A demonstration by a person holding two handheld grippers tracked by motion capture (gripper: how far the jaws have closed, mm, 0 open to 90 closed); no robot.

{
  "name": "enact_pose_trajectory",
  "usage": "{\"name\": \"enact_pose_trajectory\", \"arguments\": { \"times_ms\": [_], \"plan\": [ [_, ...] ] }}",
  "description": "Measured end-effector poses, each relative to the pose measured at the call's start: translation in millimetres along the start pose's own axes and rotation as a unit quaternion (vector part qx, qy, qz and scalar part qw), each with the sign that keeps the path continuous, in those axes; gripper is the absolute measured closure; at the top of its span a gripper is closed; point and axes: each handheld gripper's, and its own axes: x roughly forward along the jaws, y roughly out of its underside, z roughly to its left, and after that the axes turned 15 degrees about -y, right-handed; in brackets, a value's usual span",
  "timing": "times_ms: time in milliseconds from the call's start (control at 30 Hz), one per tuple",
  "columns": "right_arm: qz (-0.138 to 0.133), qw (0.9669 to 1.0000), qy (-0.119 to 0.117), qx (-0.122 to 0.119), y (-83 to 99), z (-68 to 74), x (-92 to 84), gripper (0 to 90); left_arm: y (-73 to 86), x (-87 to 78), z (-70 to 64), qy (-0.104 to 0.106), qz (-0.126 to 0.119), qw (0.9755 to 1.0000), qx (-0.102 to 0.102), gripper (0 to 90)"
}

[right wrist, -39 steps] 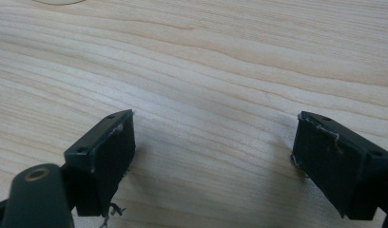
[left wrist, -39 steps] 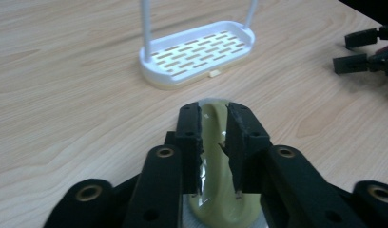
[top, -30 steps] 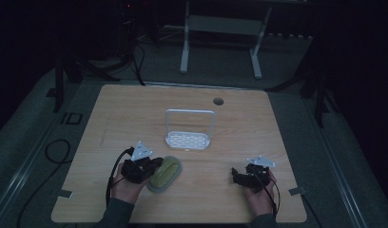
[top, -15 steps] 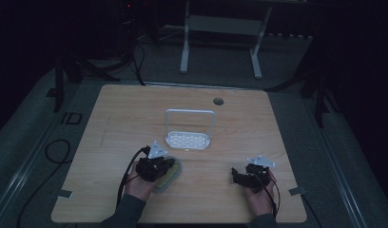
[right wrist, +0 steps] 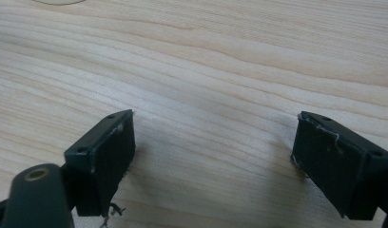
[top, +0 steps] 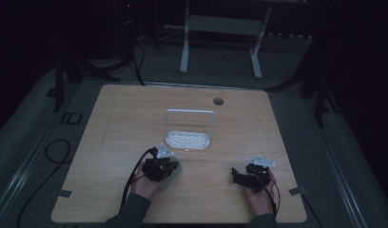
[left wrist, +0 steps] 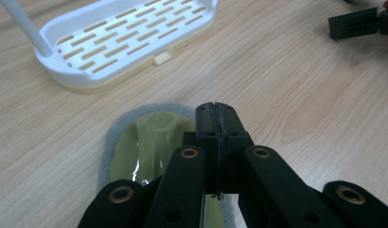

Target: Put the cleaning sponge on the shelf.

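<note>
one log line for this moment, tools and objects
left tool: shut, over sponge | right tool: open, empty, over table | rack: empty, beyond sponge

No text, label, brand, number or sign can be read anywhere in these frames; the surfaces in view are plain or too dark to tell.

The left tool (left wrist: 216,142) sits at seven o'clock on the tabletop (top: 135,118), jaws pressed together. The right tool (right wrist: 216,161), at five o'clock, holds its jaws wide apart.
</note>
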Motion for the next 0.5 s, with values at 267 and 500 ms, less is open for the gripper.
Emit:
{"name": "enact_pose_trajectory", "arguments": {
  "times_ms": [267, 500],
  "plan": [
    [0.0, 1.0, 0.0, 0.0, 0.0, 0.0, 0.0, 14.0, 5.9, -2.7, 4.4, -0.002, 0.006, 1.0, -0.004, 89.9],
    [0.0, 1.0, 0.0, 0.0, 0.0, -0.1, 0.0, 14.0, 13.8, -11.9, 6.2, -0.001, 0.008, 0.9999, -0.007, 89.8]
  ]
}}
